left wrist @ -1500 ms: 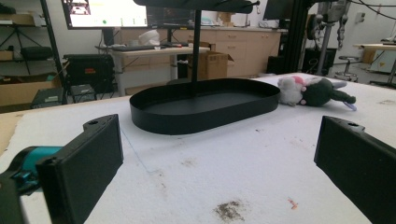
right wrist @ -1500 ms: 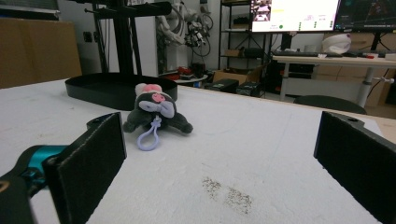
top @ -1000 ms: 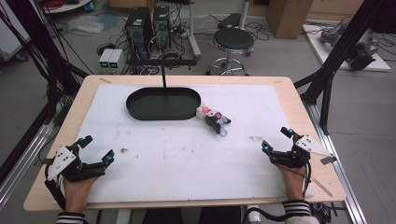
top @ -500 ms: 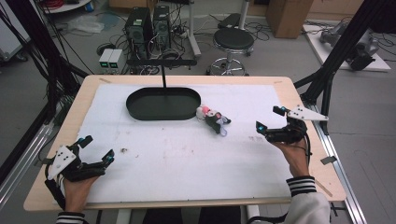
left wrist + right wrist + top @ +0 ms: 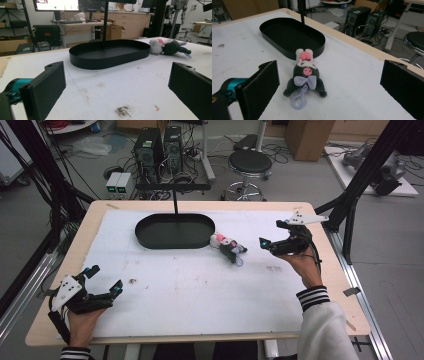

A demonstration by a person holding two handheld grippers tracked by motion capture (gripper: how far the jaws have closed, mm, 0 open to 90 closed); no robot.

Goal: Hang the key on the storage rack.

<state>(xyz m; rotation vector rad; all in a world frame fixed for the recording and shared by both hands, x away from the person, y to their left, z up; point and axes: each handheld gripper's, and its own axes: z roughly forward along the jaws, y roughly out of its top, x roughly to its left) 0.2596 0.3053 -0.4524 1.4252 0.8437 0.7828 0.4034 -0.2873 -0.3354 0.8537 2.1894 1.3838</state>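
My right gripper (image 5: 270, 244) hangs spread wide, the plush keychain (image 5: 305, 75) at its 9 o'clock beside the black tray (image 5: 175, 231). If I close on the limp purple loop (image 5: 298, 101) alone, I judge the toy could swing loose. My left gripper (image 5: 102, 287) rests open on the surface (image 5: 200, 295).

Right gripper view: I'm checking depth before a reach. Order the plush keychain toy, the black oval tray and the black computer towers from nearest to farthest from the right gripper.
1. Black and pink plush keychain toy, on the table ahead of the right gripper.
2. Black oval metal tray, behind the toy.
3. Black computer towers, on the floor beyond the table edge.
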